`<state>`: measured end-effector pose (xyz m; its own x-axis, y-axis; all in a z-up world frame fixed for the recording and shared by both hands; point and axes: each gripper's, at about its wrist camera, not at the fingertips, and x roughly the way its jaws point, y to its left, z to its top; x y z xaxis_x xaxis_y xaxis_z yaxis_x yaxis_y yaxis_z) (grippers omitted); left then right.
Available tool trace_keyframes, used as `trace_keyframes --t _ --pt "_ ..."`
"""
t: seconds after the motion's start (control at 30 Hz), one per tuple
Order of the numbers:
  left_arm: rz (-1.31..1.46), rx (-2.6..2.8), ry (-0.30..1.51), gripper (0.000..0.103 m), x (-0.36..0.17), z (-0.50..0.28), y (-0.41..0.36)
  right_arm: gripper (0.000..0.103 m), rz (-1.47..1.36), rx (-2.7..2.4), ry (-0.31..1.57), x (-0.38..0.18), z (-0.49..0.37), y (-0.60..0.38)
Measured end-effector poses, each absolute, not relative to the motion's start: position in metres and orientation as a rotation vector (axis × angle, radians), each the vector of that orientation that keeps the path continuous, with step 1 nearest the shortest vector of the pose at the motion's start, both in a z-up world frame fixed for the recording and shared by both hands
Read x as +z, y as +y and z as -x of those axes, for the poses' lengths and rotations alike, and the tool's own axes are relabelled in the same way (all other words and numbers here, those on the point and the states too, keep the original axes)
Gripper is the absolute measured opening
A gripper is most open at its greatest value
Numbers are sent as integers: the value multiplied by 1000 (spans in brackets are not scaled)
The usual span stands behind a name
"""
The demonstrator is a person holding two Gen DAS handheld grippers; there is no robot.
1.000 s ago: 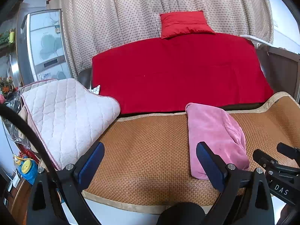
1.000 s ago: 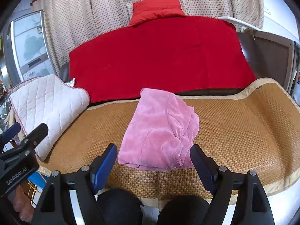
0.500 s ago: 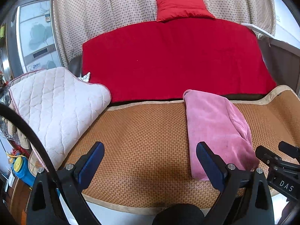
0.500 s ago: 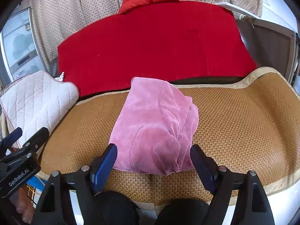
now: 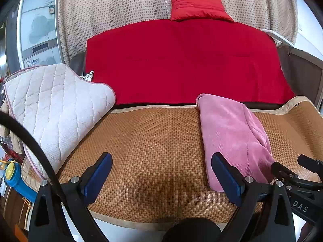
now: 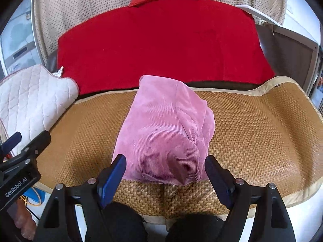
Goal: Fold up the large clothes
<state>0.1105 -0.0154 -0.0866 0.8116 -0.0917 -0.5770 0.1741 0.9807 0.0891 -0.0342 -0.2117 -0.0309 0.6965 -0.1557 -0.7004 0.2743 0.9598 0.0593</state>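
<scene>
Pink corduroy garment (image 6: 165,133) lies bundled mid-mat, reaching the woven mat's (image 5: 153,151) far edge. I judge it soft, light and floppy; I'd pinch its near hem corners. Red blanket (image 5: 181,60) and quilted pad (image 5: 52,104) lie beyond. Left gripper (image 5: 161,173) and right gripper (image 6: 165,175) gape wide, empty.

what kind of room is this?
Likely a home living room or bedroom: a woven mat over a couch or bed with a red blanket, a red pillow and dotted curtains behind.
</scene>
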Motion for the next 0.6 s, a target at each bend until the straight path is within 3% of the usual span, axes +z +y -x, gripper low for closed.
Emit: trace_keyframes --t 0.6 --pt "-189 -117 590 98 -78 -97 -28 83 -38 -293 707 -13 52 -209"
